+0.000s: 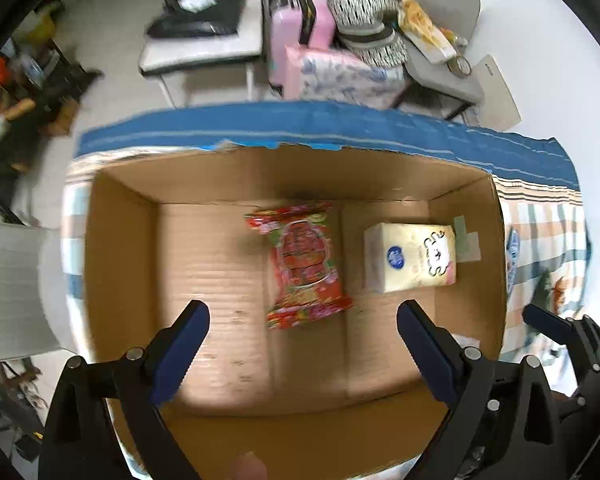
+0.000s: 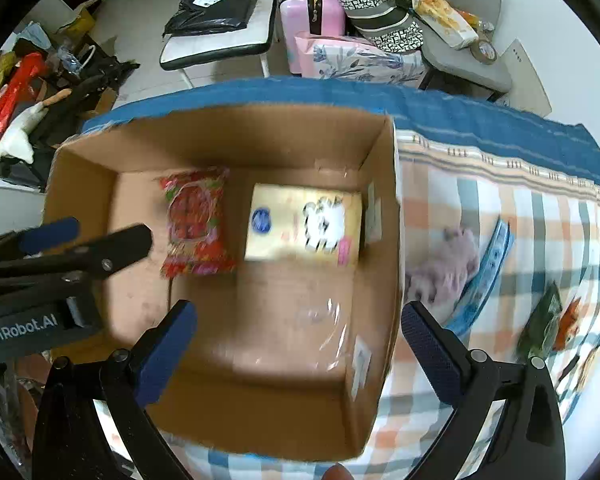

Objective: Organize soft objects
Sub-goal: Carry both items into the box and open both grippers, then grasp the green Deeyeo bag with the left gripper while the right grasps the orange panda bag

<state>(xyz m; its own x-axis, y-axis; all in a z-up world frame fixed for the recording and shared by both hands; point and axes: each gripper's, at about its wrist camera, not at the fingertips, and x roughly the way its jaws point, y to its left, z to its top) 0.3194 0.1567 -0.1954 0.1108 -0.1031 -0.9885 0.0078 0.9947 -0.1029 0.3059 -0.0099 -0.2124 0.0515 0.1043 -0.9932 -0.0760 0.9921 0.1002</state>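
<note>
An open cardboard box (image 1: 116, 264) (image 2: 376, 240) sits on a plaid cloth. Inside lie a red snack packet (image 1: 304, 268) (image 2: 194, 224) and a yellow tissue pack (image 1: 412, 256) (image 2: 304, 224), side by side. My left gripper (image 1: 302, 312) is open and empty, above the box's near half. My right gripper (image 2: 298, 316) is open and empty, over the box's near right wall. On the cloth right of the box lie a pale pink soft cloth (image 2: 448, 268) and a green and orange packet (image 2: 548, 324).
The left gripper (image 2: 60, 248) shows at the left of the right wrist view; the right gripper (image 1: 560, 332) shows at the right of the left wrist view. Beyond the table stand chairs (image 2: 220, 40), a pink suitcase (image 2: 312, 12) and bags.
</note>
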